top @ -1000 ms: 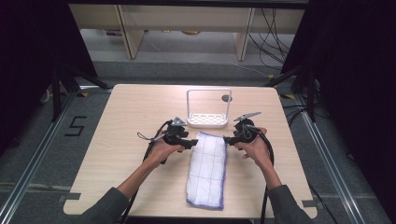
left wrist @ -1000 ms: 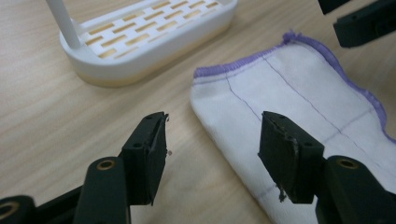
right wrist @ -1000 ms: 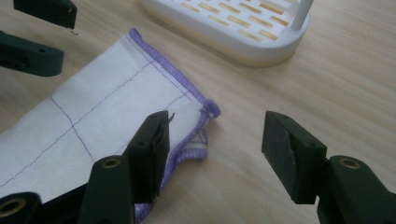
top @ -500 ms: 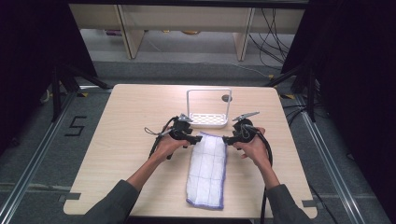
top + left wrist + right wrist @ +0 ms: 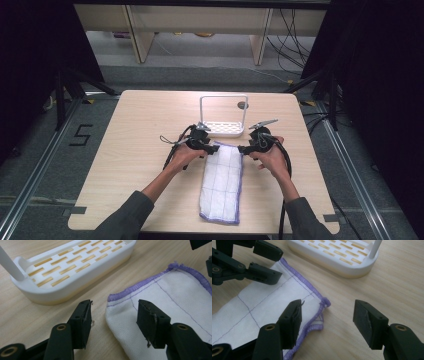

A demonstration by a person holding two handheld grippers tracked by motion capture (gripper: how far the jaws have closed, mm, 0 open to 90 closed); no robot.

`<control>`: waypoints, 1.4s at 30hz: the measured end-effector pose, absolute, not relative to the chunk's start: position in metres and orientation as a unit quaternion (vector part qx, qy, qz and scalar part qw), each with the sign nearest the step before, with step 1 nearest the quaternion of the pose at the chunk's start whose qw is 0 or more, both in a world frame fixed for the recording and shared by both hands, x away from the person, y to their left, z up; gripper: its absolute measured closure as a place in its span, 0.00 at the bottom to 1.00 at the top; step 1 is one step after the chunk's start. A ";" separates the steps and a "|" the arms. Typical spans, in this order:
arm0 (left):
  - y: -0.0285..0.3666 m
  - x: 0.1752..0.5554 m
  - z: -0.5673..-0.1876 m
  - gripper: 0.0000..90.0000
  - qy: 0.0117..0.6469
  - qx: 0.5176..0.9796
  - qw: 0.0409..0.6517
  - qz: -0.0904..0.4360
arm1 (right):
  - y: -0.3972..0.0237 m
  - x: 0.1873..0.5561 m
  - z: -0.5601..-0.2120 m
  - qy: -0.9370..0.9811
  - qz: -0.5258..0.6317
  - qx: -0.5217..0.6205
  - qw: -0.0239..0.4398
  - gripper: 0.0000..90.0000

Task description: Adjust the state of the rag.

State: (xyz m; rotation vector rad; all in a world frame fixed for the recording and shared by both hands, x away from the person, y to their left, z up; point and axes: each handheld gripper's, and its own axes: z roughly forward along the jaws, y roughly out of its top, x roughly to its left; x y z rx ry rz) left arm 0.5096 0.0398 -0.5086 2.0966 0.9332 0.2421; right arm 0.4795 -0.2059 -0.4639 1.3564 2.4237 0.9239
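Folded white cloth (image 5: 222,182) flat on worktop (image 5: 135,150), near white rack (image 5: 224,129). Left gripper (image 5: 214,148) fingers just closing, straddling far-left corner, not pinching. Right gripper (image 5: 242,149) fingers spread at far-right corner.

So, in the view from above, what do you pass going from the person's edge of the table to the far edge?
Folded white cloth → white slotted rack → small dark round spot on the table.

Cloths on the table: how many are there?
1. The cloth lies folded lengthwise on the table, just in front of the white rack. Whether another piece is folded inside, I cannot tell.
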 end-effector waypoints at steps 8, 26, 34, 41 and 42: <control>0.035 0.509 -0.508 0.87 0.328 0.846 0.406 0.111 | -0.204 0.481 -0.466 0.825 0.311 0.460 0.106 0.45; 0.055 0.498 -0.508 0.94 0.321 0.841 0.420 0.113 | -0.180 0.490 -0.488 0.840 0.288 0.451 0.092 0.57; 0.060 0.493 -0.507 0.93 0.318 0.840 0.426 0.109 | -0.176 0.491 -0.495 0.843 0.298 0.441 0.080 0.77; 0.066 0.492 -0.506 0.93 0.318 0.836 0.433 0.110 | -0.175 0.491 -0.493 0.842 0.331 0.417 0.087 0.90; 0.066 0.492 -0.506 0.93 0.317 0.836 0.434 0.111 | -0.175 0.490 -0.492 0.844 0.331 0.414 0.084 0.90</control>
